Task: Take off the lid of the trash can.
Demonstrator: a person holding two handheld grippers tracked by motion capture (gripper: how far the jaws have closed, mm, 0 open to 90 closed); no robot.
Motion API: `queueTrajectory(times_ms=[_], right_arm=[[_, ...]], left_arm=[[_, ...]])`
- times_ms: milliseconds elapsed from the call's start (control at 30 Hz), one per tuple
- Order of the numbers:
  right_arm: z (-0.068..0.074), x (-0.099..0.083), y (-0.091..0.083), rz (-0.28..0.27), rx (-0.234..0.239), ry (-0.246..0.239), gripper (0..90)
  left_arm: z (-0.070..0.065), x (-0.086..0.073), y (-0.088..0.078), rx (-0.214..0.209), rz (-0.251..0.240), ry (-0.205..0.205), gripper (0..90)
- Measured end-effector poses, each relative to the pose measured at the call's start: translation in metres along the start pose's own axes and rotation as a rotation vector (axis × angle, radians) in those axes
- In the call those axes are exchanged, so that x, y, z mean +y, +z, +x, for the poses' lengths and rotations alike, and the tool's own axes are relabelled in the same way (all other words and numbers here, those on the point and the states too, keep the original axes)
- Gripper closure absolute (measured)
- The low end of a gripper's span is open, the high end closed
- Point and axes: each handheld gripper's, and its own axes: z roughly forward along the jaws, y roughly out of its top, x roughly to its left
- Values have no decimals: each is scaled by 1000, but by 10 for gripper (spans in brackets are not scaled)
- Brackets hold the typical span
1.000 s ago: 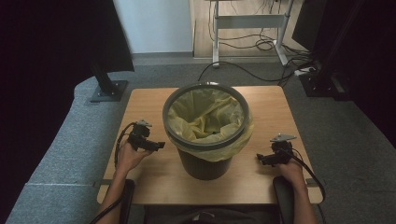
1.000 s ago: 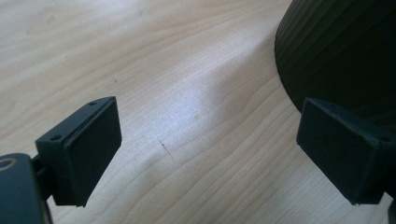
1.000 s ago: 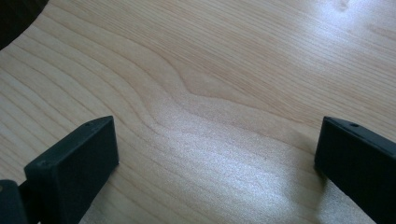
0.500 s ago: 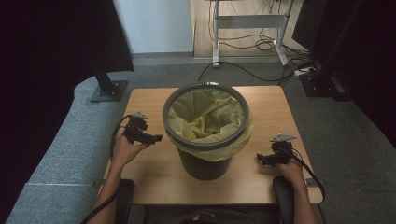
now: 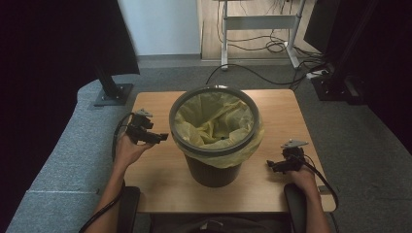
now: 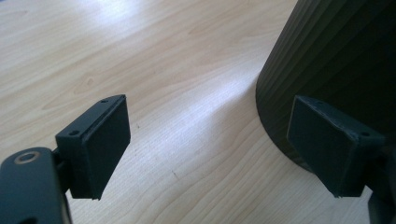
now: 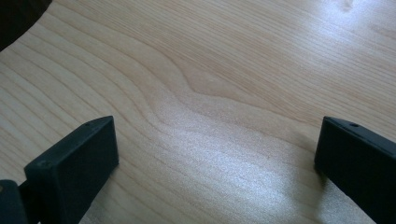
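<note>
A wooden table point(image 5: 291, 116) stands on grey carpet, with a white wall, a metal frame and loose cables behind it. In the high view a dark bin point(image 5: 214, 167) sits in the middle of the table, and a yellow bag point(image 5: 216, 119) lines it and folds over the rim. The left gripper point(image 5: 163, 137) is held up in a hand just beside the bin's left side, with its tips pointing at the bin near the rim. The right gripper point(image 5: 271, 165) rests low by the bin's right side, near the bottom, and it points at the bin too (a black cable trails from each one). In the left gripper view the jaws stand wide apart with nothing between them, though they have just been closing a little. The bin's ribbed dark wall point(image 6: 336, 60) rises behind the right-hand jaw, and pale wood point(image 6: 163, 70) shows between the two. In the right gripper view the jaws are wide as well, with only bare wood point(image 7: 224, 93) between them, and a dark corner sits at the top left edge.
</note>
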Motion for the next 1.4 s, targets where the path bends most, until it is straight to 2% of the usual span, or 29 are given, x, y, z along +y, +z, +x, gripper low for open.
queueTrajectory(times_ms=[167,467,933,1100,1267,1400], right_arm=[[0,0,0,-2,1,-1,0],[0,0,0,-3,2,-4,0],[0,0,0,-3,3,-4,0],[0,0,0,-3,3,-5,0],[0,0,0,-3,3,-3,0],[0,0,0,-4,3,-3,0]], left_arm=[[1,8,-8,3,-15,-12,127],[-1,26,-22,5,1,14,127],[-6,58,-49,-11,-43,26,125],[-8,71,-60,-22,-83,37,125],[-14,87,-68,-16,-82,66,127],[-15,94,-72,-9,-85,66,131]])
